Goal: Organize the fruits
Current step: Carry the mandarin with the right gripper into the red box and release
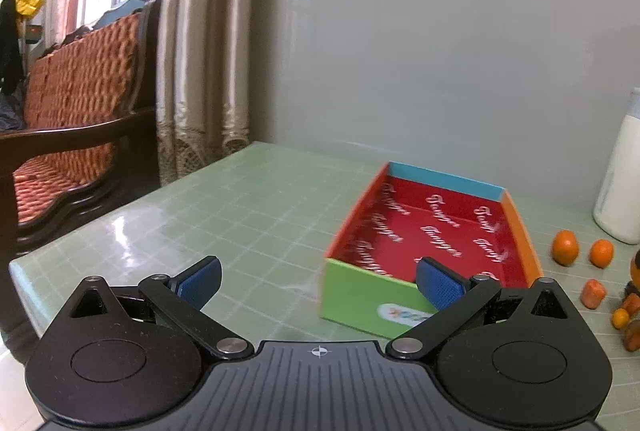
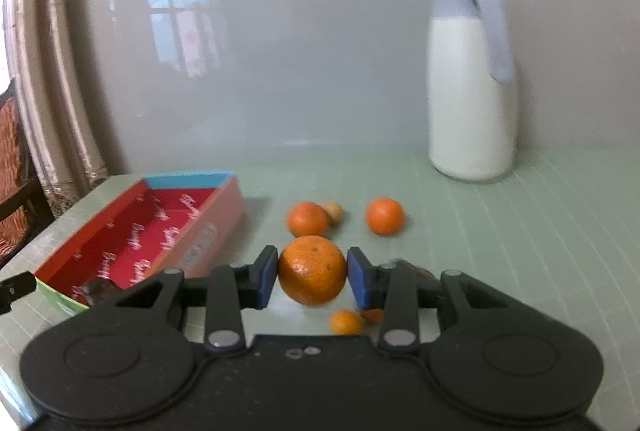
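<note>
Right gripper [image 2: 312, 275] has its jaws clamped across the middle of a firm, roundish orange [image 2: 312, 270] just right of the box [image 2: 132, 231], so squeeze gently; left gripper [image 1: 318, 281] jaws apart, empty.

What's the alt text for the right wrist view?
The right gripper is shut on a large orange, its blue pads pressed to either side. Behind it on the green table lie two smaller oranges, with an open red-lined box to the left and a white jug standing at the back right.
</note>
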`<state>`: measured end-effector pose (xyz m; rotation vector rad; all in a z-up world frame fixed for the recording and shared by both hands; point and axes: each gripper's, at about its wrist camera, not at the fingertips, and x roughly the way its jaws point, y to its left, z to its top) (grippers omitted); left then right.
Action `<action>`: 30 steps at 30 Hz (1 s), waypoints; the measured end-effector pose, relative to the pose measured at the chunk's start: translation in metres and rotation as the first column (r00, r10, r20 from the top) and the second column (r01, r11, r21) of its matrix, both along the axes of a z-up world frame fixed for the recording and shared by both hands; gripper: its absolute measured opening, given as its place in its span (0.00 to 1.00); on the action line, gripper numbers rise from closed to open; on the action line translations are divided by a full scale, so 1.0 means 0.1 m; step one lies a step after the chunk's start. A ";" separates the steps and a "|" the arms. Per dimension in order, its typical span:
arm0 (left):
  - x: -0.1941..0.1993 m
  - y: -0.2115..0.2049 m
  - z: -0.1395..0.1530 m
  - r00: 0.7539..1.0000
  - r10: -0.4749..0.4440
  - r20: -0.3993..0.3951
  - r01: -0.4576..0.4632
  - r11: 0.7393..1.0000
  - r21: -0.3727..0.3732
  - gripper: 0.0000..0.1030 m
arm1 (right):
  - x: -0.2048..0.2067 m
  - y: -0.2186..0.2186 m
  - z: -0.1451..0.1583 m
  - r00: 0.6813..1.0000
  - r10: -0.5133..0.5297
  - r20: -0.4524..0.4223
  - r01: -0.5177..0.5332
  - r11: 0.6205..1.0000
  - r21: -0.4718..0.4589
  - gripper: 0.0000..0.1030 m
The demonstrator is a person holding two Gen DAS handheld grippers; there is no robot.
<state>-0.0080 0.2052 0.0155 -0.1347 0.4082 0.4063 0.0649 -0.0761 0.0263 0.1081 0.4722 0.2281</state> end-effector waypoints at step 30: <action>-0.22 0.42 0.01 0.998 0.059 0.008 -0.059 0.998 -0.013 1.00 | -0.14 1.13 0.03 0.974 0.188 0.126 -0.179 0.980 -0.085 0.76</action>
